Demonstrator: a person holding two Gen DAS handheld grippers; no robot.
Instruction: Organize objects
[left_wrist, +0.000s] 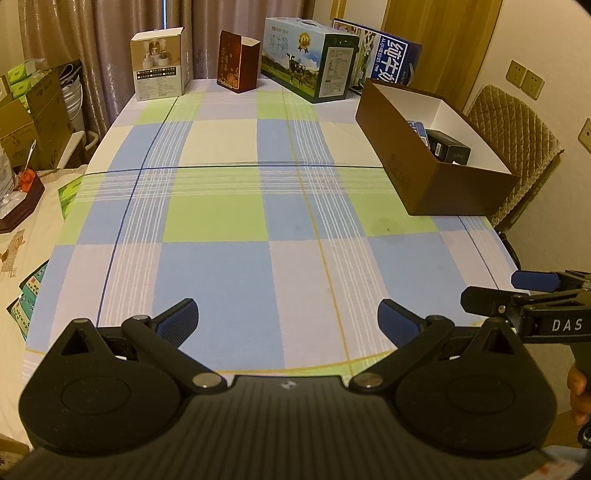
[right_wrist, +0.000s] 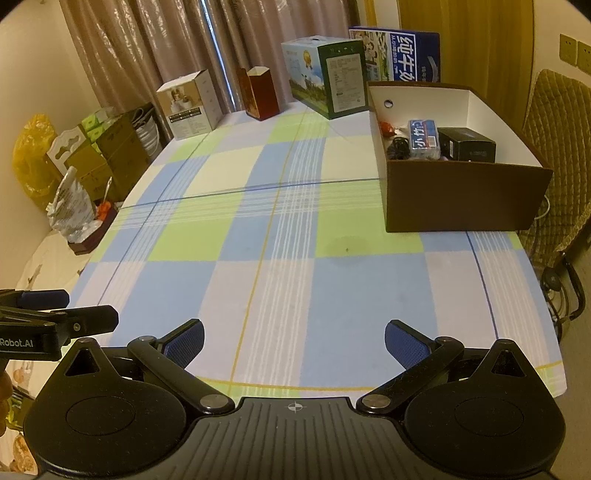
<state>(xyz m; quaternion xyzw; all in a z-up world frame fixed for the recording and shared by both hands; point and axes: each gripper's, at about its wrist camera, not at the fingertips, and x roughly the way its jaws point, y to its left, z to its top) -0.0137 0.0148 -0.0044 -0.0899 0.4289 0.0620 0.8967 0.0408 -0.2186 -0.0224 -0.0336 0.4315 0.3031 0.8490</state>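
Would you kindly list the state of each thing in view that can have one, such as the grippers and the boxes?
left gripper: open, empty, above the table's near edge.
right gripper: open, empty.
brown box: lidless, holds a blue pack, a black box and small items.
milk carton: closed, upright.
white box: closed, upright.
dark red box: upright, top looks open.

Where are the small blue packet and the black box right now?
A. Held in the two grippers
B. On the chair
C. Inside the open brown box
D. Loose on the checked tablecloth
C: the blue packet and black box lie inside the brown box; both the left gripper and the right gripper are open and empty.
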